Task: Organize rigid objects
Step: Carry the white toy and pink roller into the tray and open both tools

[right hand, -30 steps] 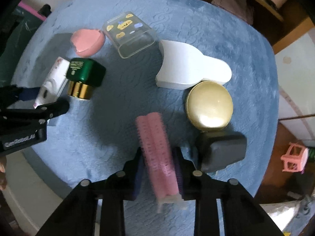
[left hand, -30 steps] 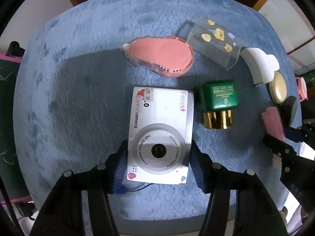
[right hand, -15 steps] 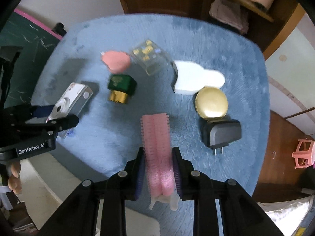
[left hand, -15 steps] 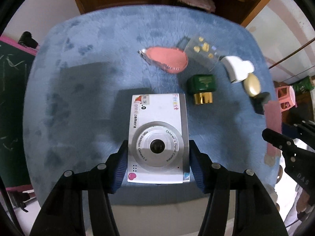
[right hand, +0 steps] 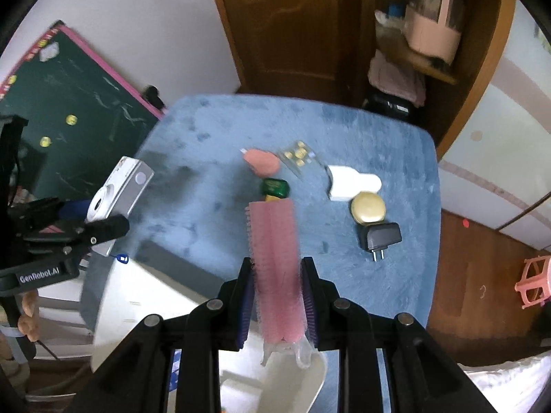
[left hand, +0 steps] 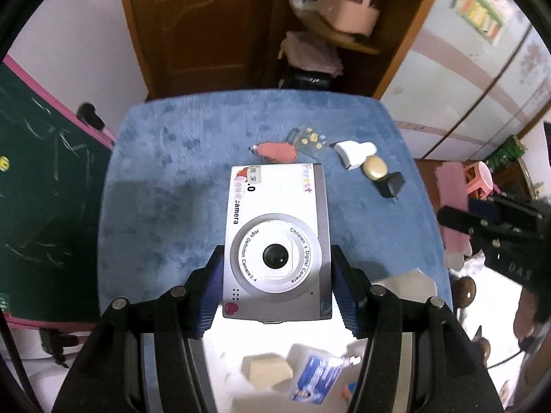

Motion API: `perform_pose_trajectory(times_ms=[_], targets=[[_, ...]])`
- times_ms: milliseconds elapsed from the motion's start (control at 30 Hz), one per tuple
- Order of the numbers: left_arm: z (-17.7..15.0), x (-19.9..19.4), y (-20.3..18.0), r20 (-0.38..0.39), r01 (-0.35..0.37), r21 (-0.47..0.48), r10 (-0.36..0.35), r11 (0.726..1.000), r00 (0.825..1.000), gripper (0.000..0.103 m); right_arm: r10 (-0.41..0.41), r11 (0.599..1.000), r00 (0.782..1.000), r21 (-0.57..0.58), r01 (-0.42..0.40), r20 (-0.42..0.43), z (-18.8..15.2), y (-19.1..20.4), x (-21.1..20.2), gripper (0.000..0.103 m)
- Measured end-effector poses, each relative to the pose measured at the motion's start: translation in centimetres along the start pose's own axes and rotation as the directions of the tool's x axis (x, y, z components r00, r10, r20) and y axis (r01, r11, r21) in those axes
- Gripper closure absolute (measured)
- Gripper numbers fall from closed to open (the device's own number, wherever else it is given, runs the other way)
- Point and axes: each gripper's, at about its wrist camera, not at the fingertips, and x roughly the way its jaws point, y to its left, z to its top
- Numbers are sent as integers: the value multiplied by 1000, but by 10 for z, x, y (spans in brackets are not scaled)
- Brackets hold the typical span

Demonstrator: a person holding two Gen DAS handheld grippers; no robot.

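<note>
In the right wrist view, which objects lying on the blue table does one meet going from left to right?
Pink oval case → clear box with yellow stickers → white case → gold compact → black plug adapter.

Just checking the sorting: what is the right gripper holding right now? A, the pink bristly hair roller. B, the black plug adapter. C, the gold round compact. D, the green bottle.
A: the right gripper is shut on the pink bristly hair roller, held up off the blue table.

right hand-held gripper (right hand: 275,296) | clamps pink hair roller (right hand: 275,258) | above blue table (right hand: 396,285)
</note>
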Motion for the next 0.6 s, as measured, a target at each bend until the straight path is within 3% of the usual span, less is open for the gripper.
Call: perform_pose_trajectory(times_ms=[300,600], targets=[[-46,-53,-15,64,26,76,-31,997,997,42,68,997,994,-42,-65,90,-31,41,-65,77],[-83,-57,-31,54,53,126,-60,991,997,42,110,992,991,-67,-105,77,-66,68,-80,77]])
